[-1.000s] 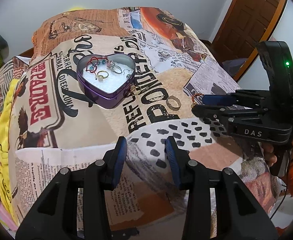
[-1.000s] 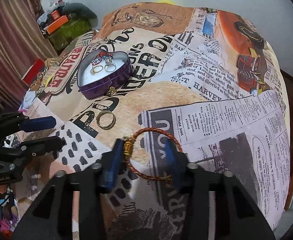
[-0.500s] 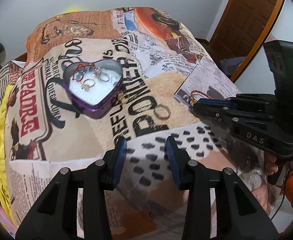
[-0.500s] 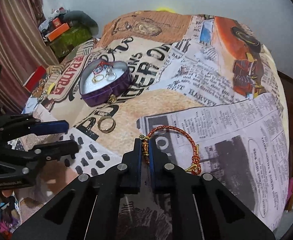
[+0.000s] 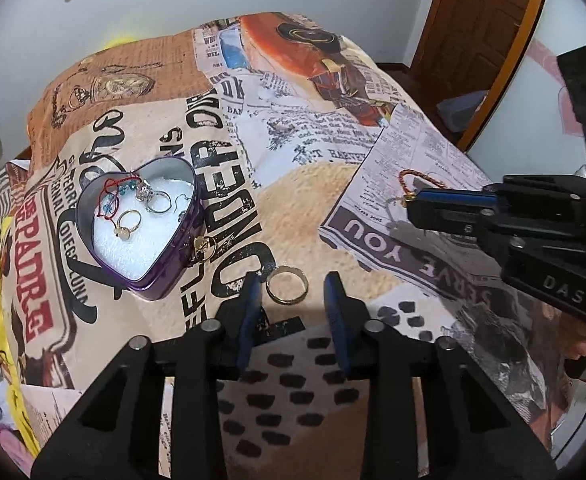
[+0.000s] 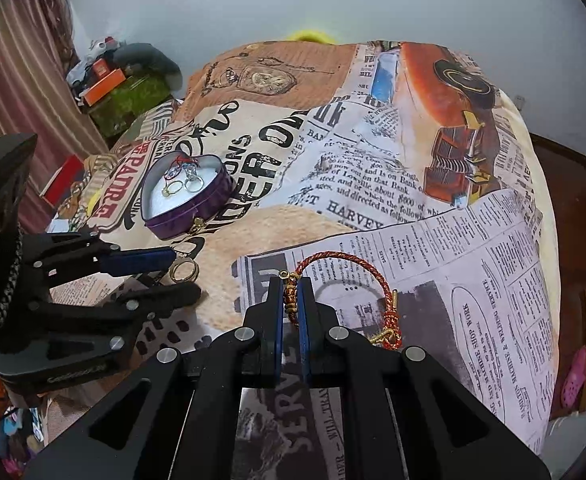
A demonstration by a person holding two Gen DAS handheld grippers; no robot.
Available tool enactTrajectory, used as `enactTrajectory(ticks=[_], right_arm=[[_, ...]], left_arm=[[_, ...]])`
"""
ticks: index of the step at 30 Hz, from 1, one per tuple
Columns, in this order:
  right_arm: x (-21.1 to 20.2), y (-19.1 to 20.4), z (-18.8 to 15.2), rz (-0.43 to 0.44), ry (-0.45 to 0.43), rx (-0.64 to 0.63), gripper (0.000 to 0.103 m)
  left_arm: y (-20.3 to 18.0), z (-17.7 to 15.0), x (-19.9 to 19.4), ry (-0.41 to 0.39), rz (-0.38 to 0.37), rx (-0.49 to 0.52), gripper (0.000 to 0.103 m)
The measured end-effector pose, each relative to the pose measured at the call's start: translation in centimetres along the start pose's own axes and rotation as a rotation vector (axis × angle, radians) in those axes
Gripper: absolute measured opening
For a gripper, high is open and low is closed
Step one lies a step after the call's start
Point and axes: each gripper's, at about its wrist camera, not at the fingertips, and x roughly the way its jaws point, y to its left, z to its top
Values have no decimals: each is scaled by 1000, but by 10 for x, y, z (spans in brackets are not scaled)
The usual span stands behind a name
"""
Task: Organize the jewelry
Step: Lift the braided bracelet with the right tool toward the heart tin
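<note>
My left gripper (image 5: 291, 286) had fingers wide around the gold ring (image 5: 286, 285); right fingers (image 6: 279, 300) pinched the red bracelet (image 6: 345, 268), seemingly lifted.

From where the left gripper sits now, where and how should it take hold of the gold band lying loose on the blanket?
Pinch the gold band across its rim, coming straight down. It lies flat, apart from the heart tin, and the open left gripper already brackets it, so the fingers would likely close across its width.

Right gripper (image 5: 413, 208) body: "DAS" | bedspread (image 6: 373, 184) print: "HARVEY", "SERVE YOU", "WORK SHOP REPAIR", "PATRE"
</note>
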Motion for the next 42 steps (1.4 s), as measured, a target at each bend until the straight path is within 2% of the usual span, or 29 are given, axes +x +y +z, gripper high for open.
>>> enactTrajectory(ticks=[2,11,27,35,42], right_arm=[[0,1,0,1,-1,-2,6],[-12,7,11,-4,-31,-7,6],[-12,50,53,30,-99,-78,6],[6,75,76,52,-94,-115,6],[30,87,95,90,-55,-102,6]], left_arm=[[3,0,3,-1,3,-17,21],[22,-3,-12,-45,-51,-114,21],[88,4,-89,-226,101,-170,21],[109,6,-87,-234,102,-194,21],[123,10,-76,-227,80,-214,21]])
